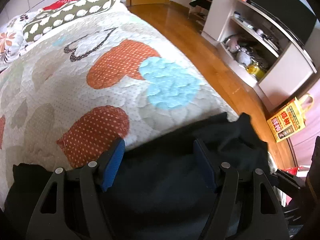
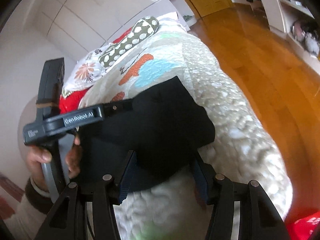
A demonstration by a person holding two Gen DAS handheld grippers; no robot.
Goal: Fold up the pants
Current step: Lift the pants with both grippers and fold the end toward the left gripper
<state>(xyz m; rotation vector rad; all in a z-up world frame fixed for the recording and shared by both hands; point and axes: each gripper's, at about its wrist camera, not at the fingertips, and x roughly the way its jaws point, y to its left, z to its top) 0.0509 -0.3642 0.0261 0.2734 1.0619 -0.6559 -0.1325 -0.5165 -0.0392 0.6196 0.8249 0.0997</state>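
The black pants (image 1: 160, 160) lie bunched in a folded heap on the quilted bedspread (image 1: 60, 92) near the bed's right edge. My left gripper (image 1: 159, 147) is open, its blue pads (image 1: 113, 166) wide apart over the pants. In the right wrist view the pants (image 2: 160, 124) lie as a dark lump on the quilt (image 2: 230, 120). My right gripper (image 2: 163, 158) is open, its pads (image 2: 128, 178) straddling the near edge of the pants. The left gripper's body and the hand that holds it show at the left in that view (image 2: 60, 120).
A dotted green pillow (image 1: 70, 12) and floral bedding lie at the head of the bed. Wooden floor (image 1: 210, 56) runs along the bed's right side. Cluttered white shelves (image 1: 256, 46) and a yellow bag (image 1: 288, 120) stand beyond it.
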